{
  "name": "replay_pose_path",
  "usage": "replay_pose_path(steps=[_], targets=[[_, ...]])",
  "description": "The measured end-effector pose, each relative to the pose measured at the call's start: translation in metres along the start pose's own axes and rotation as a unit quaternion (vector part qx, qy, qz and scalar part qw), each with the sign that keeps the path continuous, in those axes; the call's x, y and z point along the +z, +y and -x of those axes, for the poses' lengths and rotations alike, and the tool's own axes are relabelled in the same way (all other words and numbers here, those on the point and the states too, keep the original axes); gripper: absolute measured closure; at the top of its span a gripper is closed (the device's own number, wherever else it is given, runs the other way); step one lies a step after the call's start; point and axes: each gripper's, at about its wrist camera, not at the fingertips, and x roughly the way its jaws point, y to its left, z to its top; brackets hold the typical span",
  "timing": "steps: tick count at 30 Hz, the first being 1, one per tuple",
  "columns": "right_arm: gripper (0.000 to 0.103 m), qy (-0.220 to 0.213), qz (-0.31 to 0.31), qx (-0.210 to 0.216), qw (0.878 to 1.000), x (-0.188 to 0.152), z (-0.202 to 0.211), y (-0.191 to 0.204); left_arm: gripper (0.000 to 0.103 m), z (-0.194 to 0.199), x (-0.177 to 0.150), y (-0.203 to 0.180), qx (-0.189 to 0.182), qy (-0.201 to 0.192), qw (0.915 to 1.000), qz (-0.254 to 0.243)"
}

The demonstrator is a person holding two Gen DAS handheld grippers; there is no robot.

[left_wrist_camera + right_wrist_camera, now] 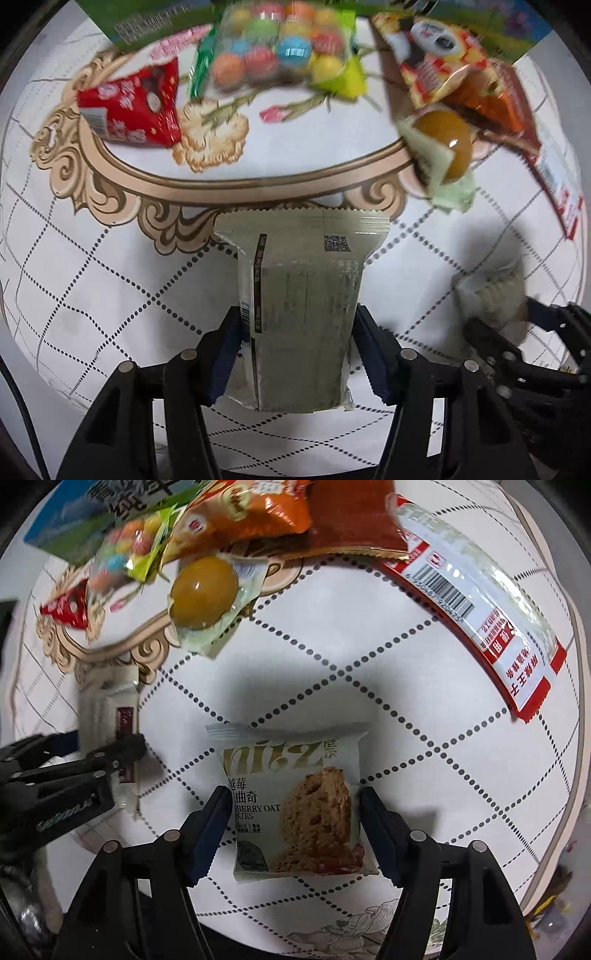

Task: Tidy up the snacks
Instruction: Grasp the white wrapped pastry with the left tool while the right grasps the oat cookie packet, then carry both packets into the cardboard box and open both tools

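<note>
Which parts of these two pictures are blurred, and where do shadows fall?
Left wrist view: the far candy ball bag is smeared, the held grey packet sharp. Right wrist view: the cookie packet is sharp, with a soft shadow on the tablecloth behind it.

Grey-green packet (301,306) sits back-side up, QR code and barcode showing, between the left gripper's (300,354) fingers with its serrated edge pointing away. Cookie packet (295,805) is face up between the right gripper's (291,830) fingers, pale wrapper with an oat cookie picture. Both flat on the table.
</note>
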Motion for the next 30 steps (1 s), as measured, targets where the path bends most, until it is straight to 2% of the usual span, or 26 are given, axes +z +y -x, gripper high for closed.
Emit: replay_pose_path(steps=[2, 5, 9, 13, 17, 19, 22, 24, 26, 30], targets=[[0.042, -0.012, 0.005, -0.004, 1.000, -0.003, 0.004, 0.000, 0.046, 0.012, -0.003, -0.016, -0.004, -0.010, 0.9999, 0.003], [0.050, -0.020, -0.002, 0.010, 1.000, -0.009, 0.010, 0.015, 0.046, 0.033, -0.003, -0.013, -0.013, -0.031, 0.9994, 0.001], [0.051, -0.040, -0.010, 0.049, 0.998, -0.002, 0.044, 0.008, 0.046, 0.073, -0.008, -0.010, -0.041, -0.064, 0.9971, 0.000], [0.051, -0.081, -0.018, 0.094, 0.992, 0.006, 0.096, 0.004, 0.046, 0.125, -0.003, -0.009, -0.084, -0.098, 0.9916, 0.007], [0.051, -0.131, -0.025, 0.127, 0.983, 0.026, 0.153, -0.003, 0.046, 0.183, 0.048, 0.012, -0.131, -0.124, 0.9833, 0.025], [0.051, -0.162, -0.024, 0.139, 0.977, 0.046, 0.189, -0.010, 0.046, 0.198, 0.069, 0.009, -0.152, -0.138, 0.9781, 0.037], [0.051, -0.204, -0.013, 0.128, 0.970, 0.077, 0.230, -0.011, 0.046, 0.217, 0.107, 0.004, -0.158, -0.157, 0.9739, 0.045], [0.051, -0.224, -0.010, 0.113, 0.968, 0.099, 0.243, 0.007, 0.046, 0.223, 0.133, 0.008, -0.155, -0.162, 0.9731, 0.051], [0.051, -0.235, -0.007, 0.095, 0.967, 0.140, 0.251, 0.008, 0.046, 0.223, 0.165, 0.007, -0.161, -0.150, 0.9736, 0.060], [0.051, -0.226, -0.012, 0.068, 0.972, 0.180, 0.246, 0.009, 0.046, 0.197, 0.220, 0.009, -0.179, -0.106, 0.9742, 0.087]])
